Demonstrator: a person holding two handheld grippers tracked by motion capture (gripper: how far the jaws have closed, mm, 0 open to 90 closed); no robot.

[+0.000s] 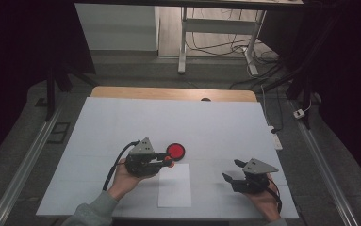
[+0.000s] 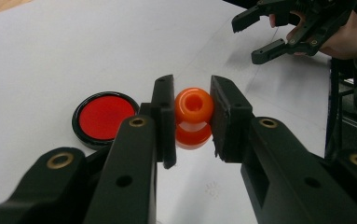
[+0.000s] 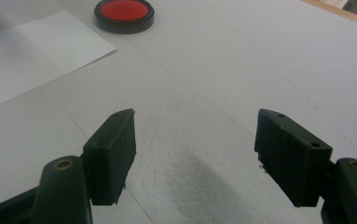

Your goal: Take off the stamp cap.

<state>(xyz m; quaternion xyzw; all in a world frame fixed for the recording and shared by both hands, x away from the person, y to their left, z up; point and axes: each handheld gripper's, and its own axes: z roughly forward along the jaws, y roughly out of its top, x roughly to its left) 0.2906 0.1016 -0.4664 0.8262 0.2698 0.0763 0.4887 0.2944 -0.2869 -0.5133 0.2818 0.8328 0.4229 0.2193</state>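
**Stamp in the grip, ink pad right there**

Left tool (image 2: 192, 116) is clamped on the little orange stamp (image 2: 193, 117), held just beside the red ink pad (image 2: 103, 117) on the worktop (image 1: 216, 127). Right tool (image 3: 195, 158) sits jaws apart, holding nothing, well off to the side. My guess: inking comes next, so swing the stamp over the pad, press down, then on to the white sheet (image 1: 175, 186).

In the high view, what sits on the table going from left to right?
Left tongs clamped on an orange stamp → round red ink pad, close beside them → white sheet of paper → right tongs, open.
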